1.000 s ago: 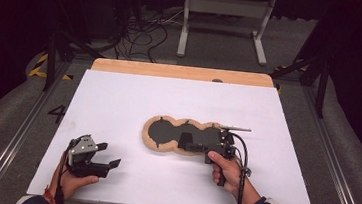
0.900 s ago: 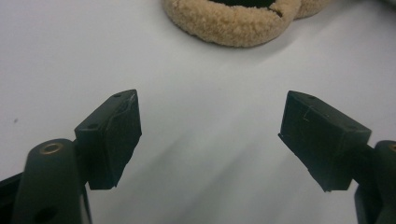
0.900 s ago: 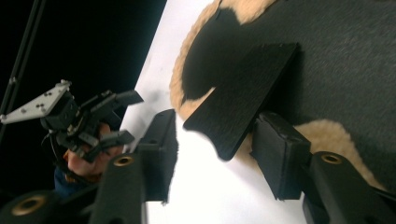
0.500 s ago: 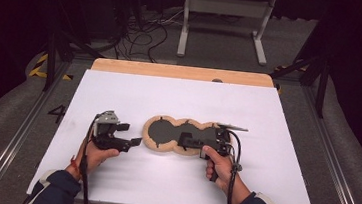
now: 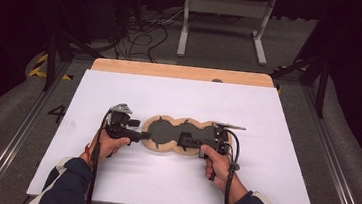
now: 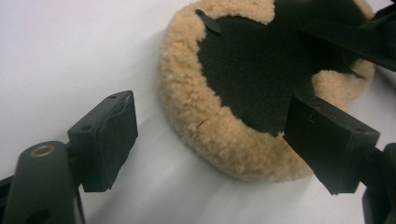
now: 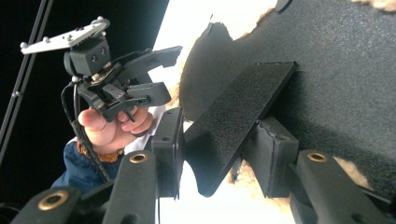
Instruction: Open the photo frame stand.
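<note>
The fleece-edged black pad (image 5: 178,135) is lying flat near the middle of the white table (image 5: 275,141). The right gripper (image 7: 219,154) is clamping a stiff black flap (image 7: 233,121) of the pad between its 2 jaws, which have just been closing. The left gripper (image 6: 210,144) is sitting at the pad's left end, jaws wide apart and just opening, straddling the tan fleece rim (image 6: 205,126) without pressing it.

Tan fleece pad (image 5: 179,136), three-lobed w/ dark inner face, lies flat mid-table; black flap (image 7: 233,121) at right end, probably lifted.
</note>
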`<state>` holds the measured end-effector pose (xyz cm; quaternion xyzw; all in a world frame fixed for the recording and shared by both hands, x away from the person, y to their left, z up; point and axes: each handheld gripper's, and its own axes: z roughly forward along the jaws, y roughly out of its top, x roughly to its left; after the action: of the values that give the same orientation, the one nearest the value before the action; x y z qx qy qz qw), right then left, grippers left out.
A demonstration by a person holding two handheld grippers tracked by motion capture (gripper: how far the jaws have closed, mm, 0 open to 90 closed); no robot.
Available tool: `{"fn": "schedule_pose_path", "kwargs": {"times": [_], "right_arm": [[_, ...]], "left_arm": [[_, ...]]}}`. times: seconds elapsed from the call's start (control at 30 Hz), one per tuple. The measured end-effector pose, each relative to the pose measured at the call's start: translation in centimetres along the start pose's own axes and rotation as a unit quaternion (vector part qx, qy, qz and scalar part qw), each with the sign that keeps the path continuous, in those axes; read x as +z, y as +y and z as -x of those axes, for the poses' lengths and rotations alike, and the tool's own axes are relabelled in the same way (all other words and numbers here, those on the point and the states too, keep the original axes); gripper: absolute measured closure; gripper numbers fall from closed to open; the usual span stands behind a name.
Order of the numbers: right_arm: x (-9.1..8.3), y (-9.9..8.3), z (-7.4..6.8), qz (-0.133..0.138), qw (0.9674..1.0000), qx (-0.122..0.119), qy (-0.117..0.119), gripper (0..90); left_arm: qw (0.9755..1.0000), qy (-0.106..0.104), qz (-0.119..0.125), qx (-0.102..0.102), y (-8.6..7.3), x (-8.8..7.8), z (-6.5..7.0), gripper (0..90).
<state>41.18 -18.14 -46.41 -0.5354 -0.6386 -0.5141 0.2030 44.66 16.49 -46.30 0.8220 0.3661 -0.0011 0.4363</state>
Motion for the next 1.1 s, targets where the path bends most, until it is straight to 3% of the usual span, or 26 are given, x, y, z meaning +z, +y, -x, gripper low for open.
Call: {"fn": "schedule_pose_path", "kwargs": {"times": [0.2,0.33,0.43,0.5,0.63,0.8,1.1], "right_arm": [[0.1,0.0,0.0,0.000,0.9994,-0.034,0.005,59.3],[0.1,-0.2,-0.4,-0.007,0.9967,-0.081,-0.005,59.7],[0.0,-0.2,-0.5,-0.008,0.9931,-0.117,-0.003,59.7],[0.1,-0.2,-0.5,-0.009,0.9919,-0.127,-0.005,59.7],[0.0,-0.3,-0.9,-0.017,0.9843,-0.175,-0.018,59.7],[-0.1,-0.4,-1.1,-0.023,0.9811,-0.190,-0.025,60.6],[-0.3,-0.8,-1.4,-0.031,0.9775,-0.205,-0.039,62.7]], "left_arm": [[0.9999,-0.010,-0.002,0.001,0.0,0.5,-0.1,17.0],[0.9996,-0.029,0.001,0.006,0.0,0.6,-0.3,15.8],[0.9991,-0.041,0.000,0.012,0.0,0.7,-0.1,15.5],[0.9989,-0.044,-0.002,0.016,0.0,0.7,0.0,15.8],[0.9983,-0.055,0.003,0.016,0.2,0.9,0.7,19.0],[0.9979,-0.055,0.005,0.033,0.3,0.8,1.4,27.1],[0.9959,-0.077,0.029,0.036,0.2,0.0,1.1,38.4]]}}
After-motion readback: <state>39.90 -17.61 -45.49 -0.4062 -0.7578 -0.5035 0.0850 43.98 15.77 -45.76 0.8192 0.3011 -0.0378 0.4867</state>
